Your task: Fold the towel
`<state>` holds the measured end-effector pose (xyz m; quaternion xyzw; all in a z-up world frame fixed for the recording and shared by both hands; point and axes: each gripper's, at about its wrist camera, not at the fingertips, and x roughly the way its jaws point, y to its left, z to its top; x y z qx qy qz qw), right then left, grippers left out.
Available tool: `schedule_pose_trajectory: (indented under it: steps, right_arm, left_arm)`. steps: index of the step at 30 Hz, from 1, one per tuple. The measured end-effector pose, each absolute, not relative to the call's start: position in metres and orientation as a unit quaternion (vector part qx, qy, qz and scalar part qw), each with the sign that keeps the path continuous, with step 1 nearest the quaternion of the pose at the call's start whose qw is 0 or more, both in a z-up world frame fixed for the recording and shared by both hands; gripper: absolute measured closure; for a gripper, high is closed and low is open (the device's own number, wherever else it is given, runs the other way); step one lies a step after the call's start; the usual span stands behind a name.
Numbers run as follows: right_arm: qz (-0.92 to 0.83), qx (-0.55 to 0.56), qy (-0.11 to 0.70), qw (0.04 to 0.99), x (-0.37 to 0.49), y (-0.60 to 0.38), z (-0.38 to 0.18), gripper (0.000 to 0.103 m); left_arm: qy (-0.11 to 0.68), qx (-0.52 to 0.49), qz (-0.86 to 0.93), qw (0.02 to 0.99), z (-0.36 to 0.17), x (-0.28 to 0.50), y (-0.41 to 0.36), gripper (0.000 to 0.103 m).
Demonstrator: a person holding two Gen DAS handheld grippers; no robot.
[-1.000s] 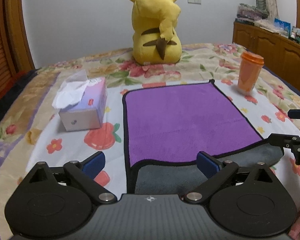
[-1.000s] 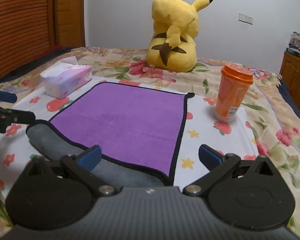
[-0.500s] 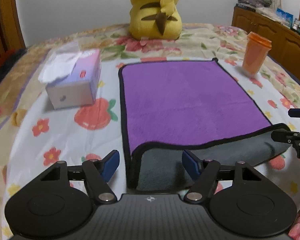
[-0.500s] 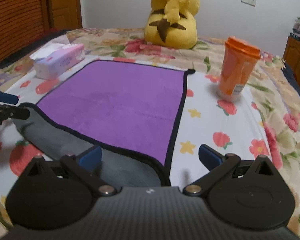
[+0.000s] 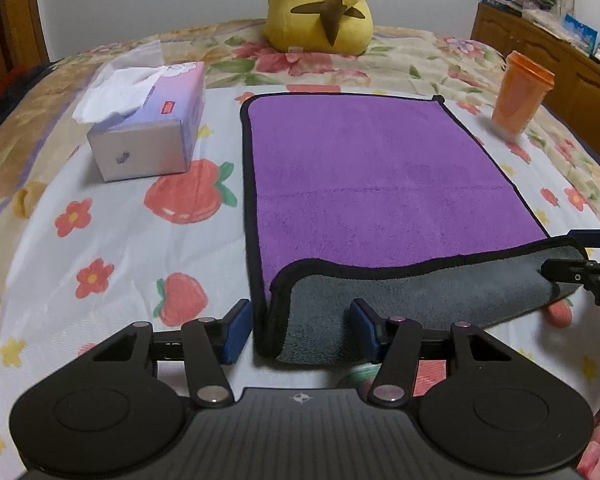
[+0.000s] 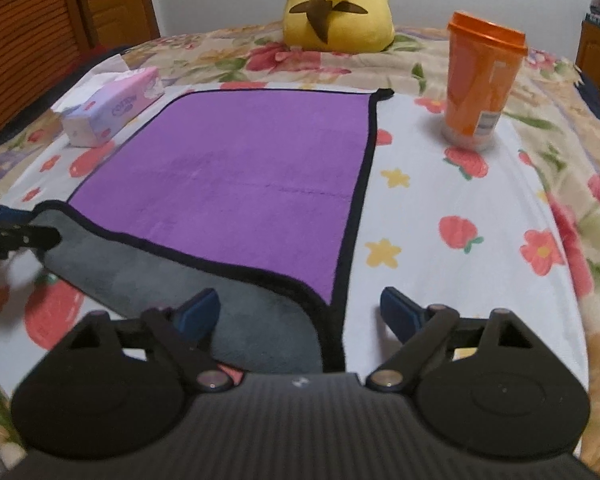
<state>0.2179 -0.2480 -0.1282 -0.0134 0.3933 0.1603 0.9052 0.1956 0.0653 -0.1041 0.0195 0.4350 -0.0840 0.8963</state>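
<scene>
Compared with a second ago, both grippers are seen lower and closer in on the towel (image 5: 380, 184), so the plush toy (image 5: 320, 8) is now cut off at the top of both views; the left jaws have also been narrowed a good bit, while the right jaws look about as wide as before.

The left gripper (image 5: 300, 330) is seen with its jaws partly open, straddling the near left corner of the towel where the grey underside is curled up over the purple face; the corner sits between the blue pads (image 5: 236, 330) but isn't pinched, and actual contact can't be told. The right gripper (image 6: 300, 314) is held with jaws wide open around the near right corner; the left pad is over the grey flap, the right pad is over bare bedsheet (image 6: 460, 208), nothing is gripped.

The towel is spread flat on the bed, purple side up, black trim all round, the near edge rolled back in a grey strip from corner to corner.

The tissue box (image 5: 148, 128) is shown up close only in the left view, with tissue sticking out; the orange cup (image 6: 480, 80) and its label are shown clearly only in the right view. The wooden cabinet (image 5: 548, 52) with clutter on top is best seen from the left camera; each view catches the other gripper's tips at the far end of the grey strip.
</scene>
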Motion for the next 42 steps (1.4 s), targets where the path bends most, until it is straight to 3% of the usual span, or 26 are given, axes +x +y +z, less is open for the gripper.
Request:
schedule_pose_trajectory:
  steps: [3, 9, 15, 17, 20, 22, 24, 42]
  right_arm:
    - [0.166, -0.009, 0.400, 0.901, 0.218, -0.248, -0.128, 0.018]
    - [0.178, -0.004, 0.417, 0.891, 0.217, -0.249, -0.122, 0.035]
    - [0.182, 0.000, 0.428, 0.885, 0.219, -0.255, -0.119, 0.060]
    - [0.181, -0.003, 0.436, 0.882, 0.220, -0.256, -0.122, 0.078]
    - [0.181, -0.003, 0.435, 0.882, 0.221, -0.256, -0.123, 0.082]
    - [0.186, -0.004, 0.433, 0.882, 0.220, -0.256, -0.123, 0.084]
    - [0.191, -0.007, 0.431, 0.882, 0.220, -0.256, -0.124, 0.093]
    - [0.196, 0.004, 0.362, 0.912, 0.221, -0.264, -0.103, 0.097]
  left_arm:
    - [0.435, 0.017, -0.088, 0.896, -0.104, 0.195, 0.065, 0.051]
    - [0.432, 0.025, -0.095, 0.897, -0.101, 0.194, 0.062, 0.069]
    - [0.430, 0.019, -0.097, 0.897, -0.101, 0.194, 0.063, 0.081]
    - [0.433, 0.018, -0.097, 0.896, -0.102, 0.195, 0.063, 0.081]
    - [0.433, 0.016, -0.097, 0.896, -0.102, 0.195, 0.065, 0.083]
    - [0.432, 0.015, -0.101, 0.896, -0.101, 0.194, 0.064, 0.091]
    - [0.428, 0.016, -0.110, 0.897, -0.099, 0.192, 0.063, 0.093]
    - [0.361, 0.007, -0.118, 0.925, -0.067, 0.183, 0.060, 0.095]
